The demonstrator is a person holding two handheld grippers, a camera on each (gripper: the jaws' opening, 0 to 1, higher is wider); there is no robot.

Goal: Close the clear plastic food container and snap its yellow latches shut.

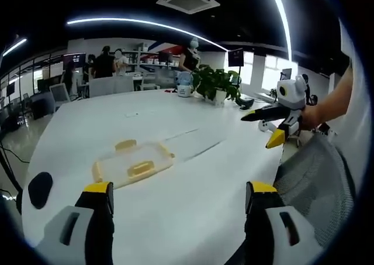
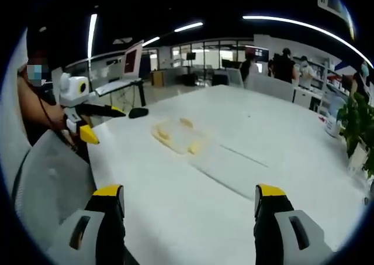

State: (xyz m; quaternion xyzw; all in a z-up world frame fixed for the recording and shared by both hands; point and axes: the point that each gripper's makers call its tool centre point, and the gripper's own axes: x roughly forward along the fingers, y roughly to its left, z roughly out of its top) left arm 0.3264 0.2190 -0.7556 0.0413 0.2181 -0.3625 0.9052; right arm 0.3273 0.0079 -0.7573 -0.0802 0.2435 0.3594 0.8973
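White and broad, the table (image 1: 175, 119) runs back toward shelves and standing people. Left gripper (image 1: 180, 195) hangs over its near edge, fingers (image 1: 99, 198) spread wide and grasping nothing. Ahead of them, well apart, the clear food container (image 1: 133, 163) lies flat on the table, its yellow latches (image 1: 125, 144) showing at the rim. Right gripper (image 2: 188, 202) is likewise spread and empty, the container (image 2: 178, 136) farther off at mid-table. A potted plant (image 1: 217, 83) stands at the table's far side, a mesh chair back (image 1: 315, 177) just beside its edge.
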